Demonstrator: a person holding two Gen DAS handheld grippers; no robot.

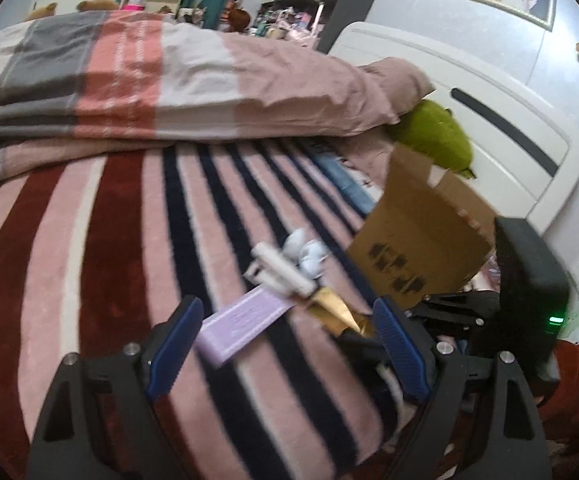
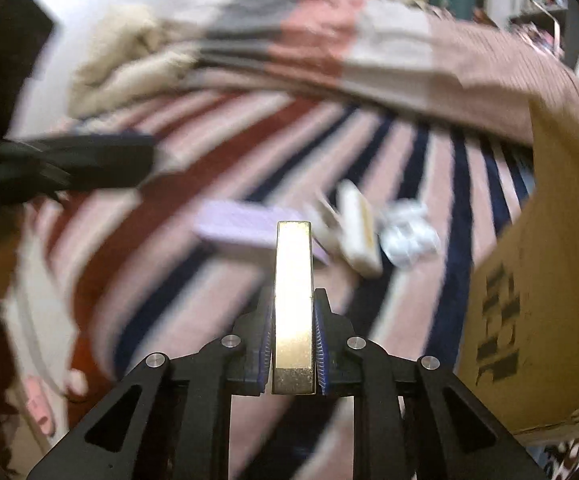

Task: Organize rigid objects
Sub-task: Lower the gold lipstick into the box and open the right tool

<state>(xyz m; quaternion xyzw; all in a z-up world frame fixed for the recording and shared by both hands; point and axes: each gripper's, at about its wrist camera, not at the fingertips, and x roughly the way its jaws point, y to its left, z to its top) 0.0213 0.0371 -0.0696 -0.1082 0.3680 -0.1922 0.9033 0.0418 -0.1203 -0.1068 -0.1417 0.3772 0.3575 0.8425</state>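
Note:
My right gripper [image 2: 293,312] is shut on a flat gold box [image 2: 293,300], held upright above the striped blanket; the gold box also shows in the left wrist view [image 1: 335,310]. A lilac flat box [image 1: 239,326] lies on the blanket just ahead of my left gripper [image 1: 287,340], which is open and empty. Beyond the lilac box lie a white oblong item [image 1: 283,270] and a small white-blue bundle [image 1: 309,254]. They show in the right wrist view too: lilac box [image 2: 241,226], white item [image 2: 359,228], bundle [image 2: 409,234]. A cardboard box [image 1: 425,236] stands at the right.
A folded duvet [image 1: 169,80] and pillow lie across the bed behind the objects. A green plush toy [image 1: 437,136] rests by the white headboard [image 1: 489,120]. The cardboard box [image 2: 537,300] fills the right side of the right wrist view. Shelves stand far behind.

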